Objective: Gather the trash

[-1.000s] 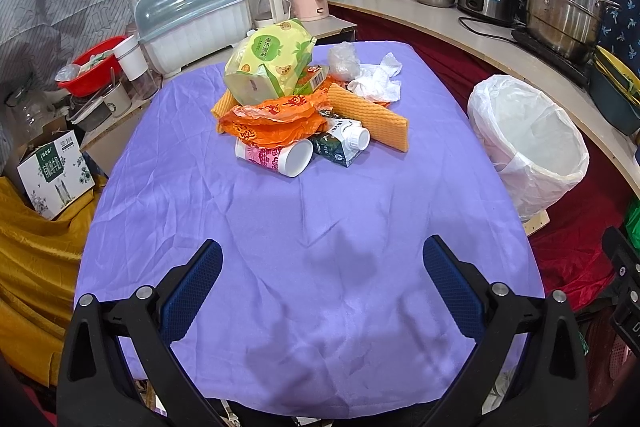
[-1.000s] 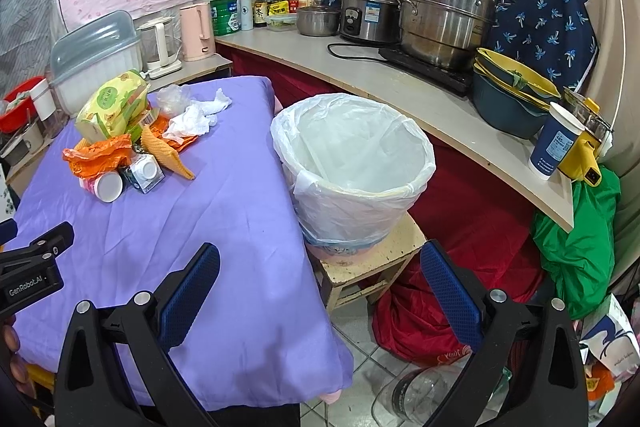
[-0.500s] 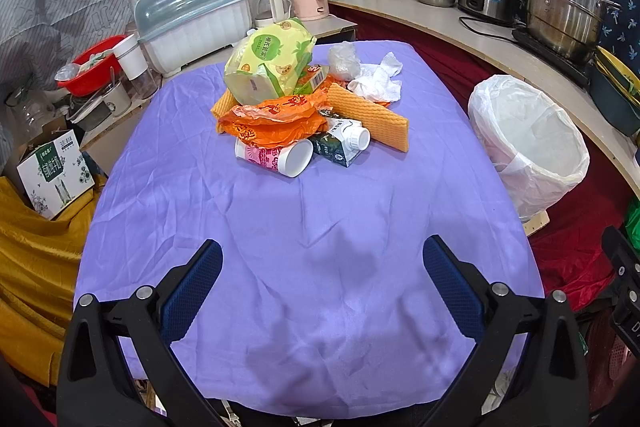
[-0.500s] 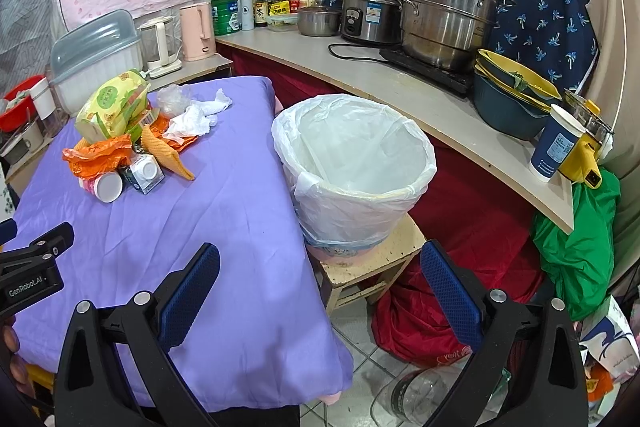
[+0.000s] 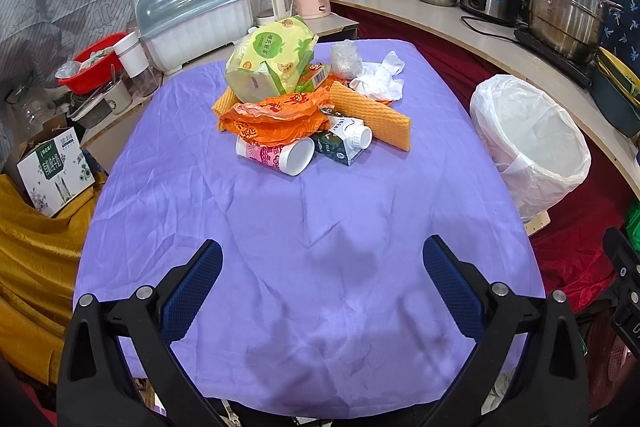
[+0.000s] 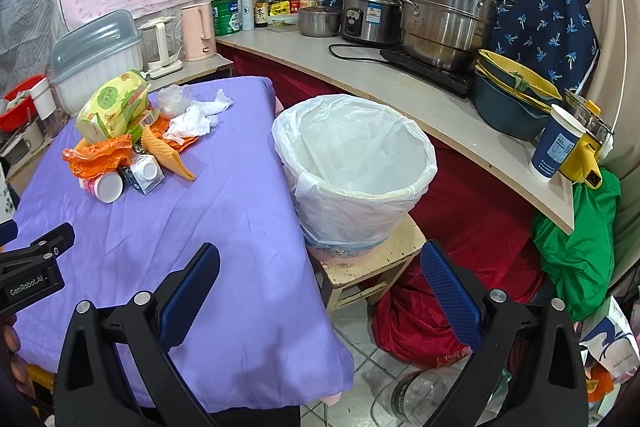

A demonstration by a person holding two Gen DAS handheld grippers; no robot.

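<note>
Trash [image 5: 304, 107] sits heaped on the purple tablecloth [image 5: 304, 267] at twelve o'clock from the left gripper [image 5: 322, 267], whose jaws stand wide apart, empty. The right gripper [image 6: 320, 267], likewise spread and empty, faces the lined bin [image 6: 356, 163] at twelve o'clock.

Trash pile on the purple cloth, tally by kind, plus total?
Yellow-green soft tissue pack: 1
Orange crumpled plastic bag: 1
Pink-printed paper cup on its side: 1
Dark green small carton with white cap: 1
Orange ribbed sponge cloth: 1
White crumpled tissue: 1
Clear crumpled plastic wrap: 1
Total: 7 visible; any hidden underneath cannot be told.
</note>
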